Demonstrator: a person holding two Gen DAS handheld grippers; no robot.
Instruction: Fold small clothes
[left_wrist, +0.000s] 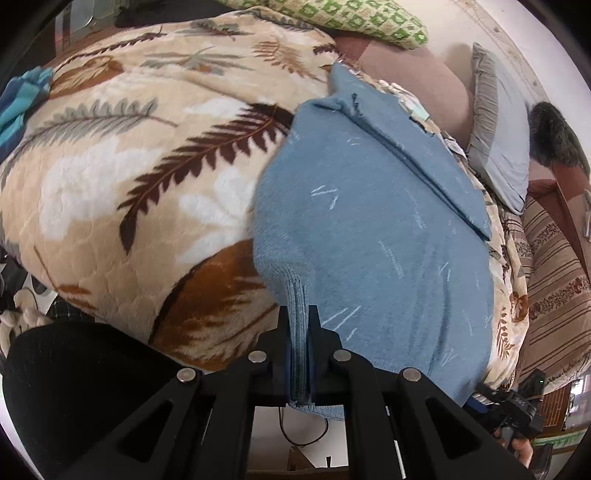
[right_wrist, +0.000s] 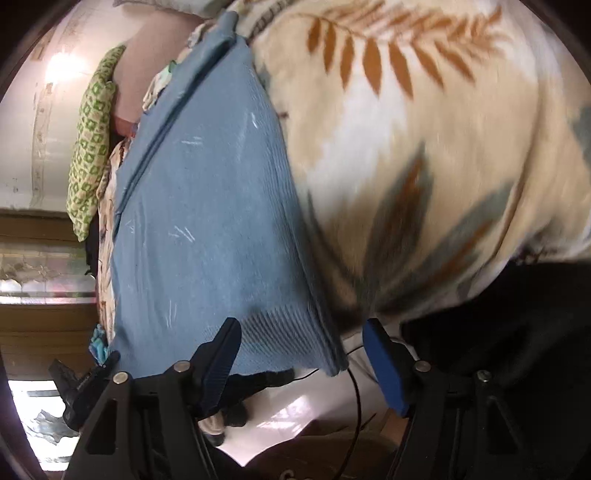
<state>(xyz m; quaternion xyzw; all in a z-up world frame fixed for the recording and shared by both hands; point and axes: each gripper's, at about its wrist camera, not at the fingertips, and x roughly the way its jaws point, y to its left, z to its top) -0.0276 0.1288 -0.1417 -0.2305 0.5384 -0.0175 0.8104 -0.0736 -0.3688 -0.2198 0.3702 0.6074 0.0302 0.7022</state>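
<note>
In the left wrist view, the left gripper (left_wrist: 299, 332) is clamped tight on the ribbed hem corner of a blue knit garment (left_wrist: 369, 221) lying folded on a leaf-print blanket (left_wrist: 129, 166); the knit looks soft, light and limp, so it will likely sag wherever it is not held. In the right wrist view, the right gripper (right_wrist: 301, 354) stands wide, its fingers straddling the garment's other ribbed hem corner without pressing it, which seems the firmest place to pinch.
</note>
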